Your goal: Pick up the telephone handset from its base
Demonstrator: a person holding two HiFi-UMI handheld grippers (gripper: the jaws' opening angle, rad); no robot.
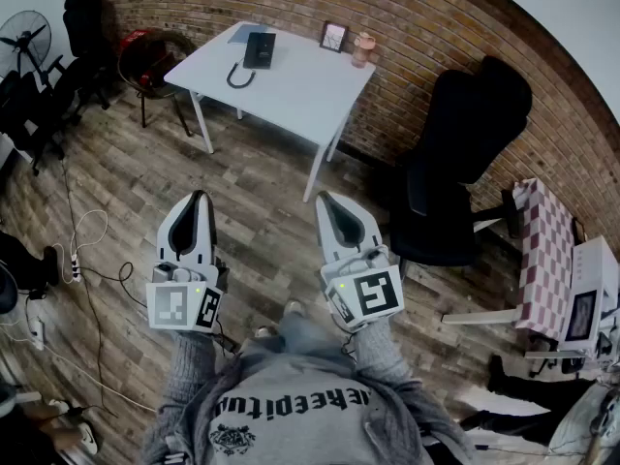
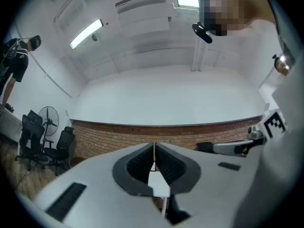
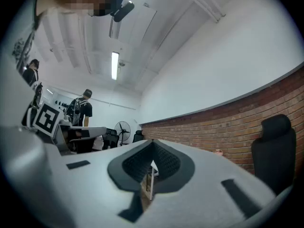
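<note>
head view: the left gripper and the right gripper are held side by side over the wooden floor, well apart from the white table. the telephone lies on that table, near the brick wall – too small to separate its parts.
left gripper view: the jaws are pressed together, with nothing between them.
right gripper view: the same – clenched and empty.
</note>
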